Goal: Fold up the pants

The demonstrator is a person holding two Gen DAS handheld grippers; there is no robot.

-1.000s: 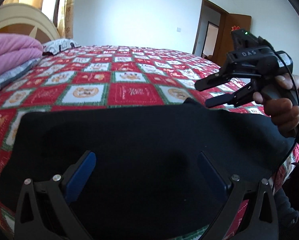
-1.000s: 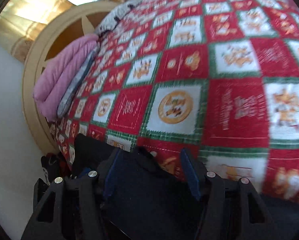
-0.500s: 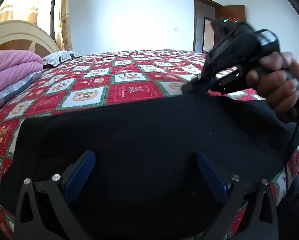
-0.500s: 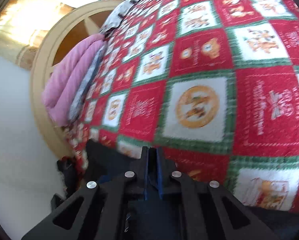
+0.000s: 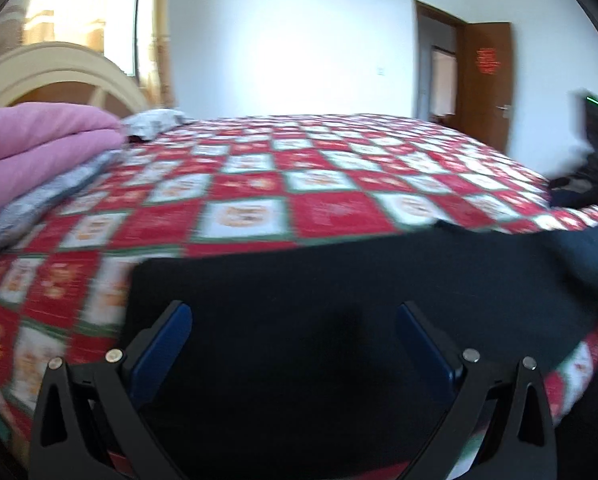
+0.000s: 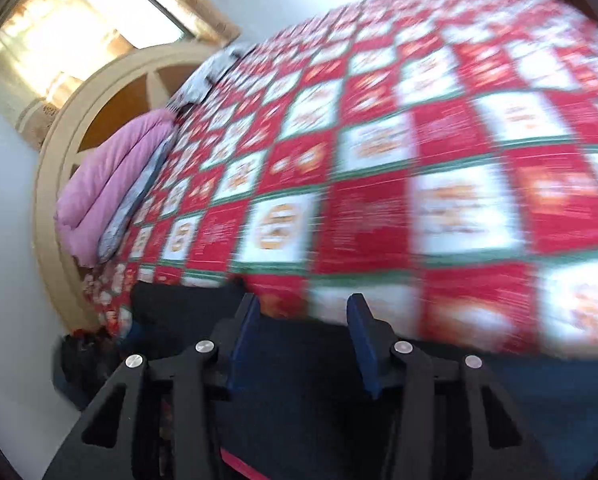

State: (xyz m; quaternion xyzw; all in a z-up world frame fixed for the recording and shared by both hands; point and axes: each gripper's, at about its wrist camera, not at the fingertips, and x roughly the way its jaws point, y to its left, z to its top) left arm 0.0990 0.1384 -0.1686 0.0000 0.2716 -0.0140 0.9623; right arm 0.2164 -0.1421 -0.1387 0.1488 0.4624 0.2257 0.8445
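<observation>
The dark navy pants (image 5: 339, 280) lie flat along the near edge of the bed, on the red and white patchwork quilt (image 5: 319, 184). My left gripper (image 5: 293, 316) is open and empty, its blue pads low over the cloth. My right gripper (image 6: 303, 312) is open over the pants (image 6: 299, 380), near their far edge; it holds nothing. In the left wrist view the right gripper (image 5: 591, 176) shows as a dark blur at the far right edge.
A folded pink duvet (image 5: 31, 140) and a grey pillow (image 5: 151, 120) lie by the cream headboard (image 5: 59, 76) on the left. A brown door (image 5: 485, 80) stands open at the back right. The bed's edge runs along the bottom right.
My right gripper was shut on the far edge of the pants half a second ago; it has opened and pulled away to the right. The left gripper has shifted right. Both views are blurred.
</observation>
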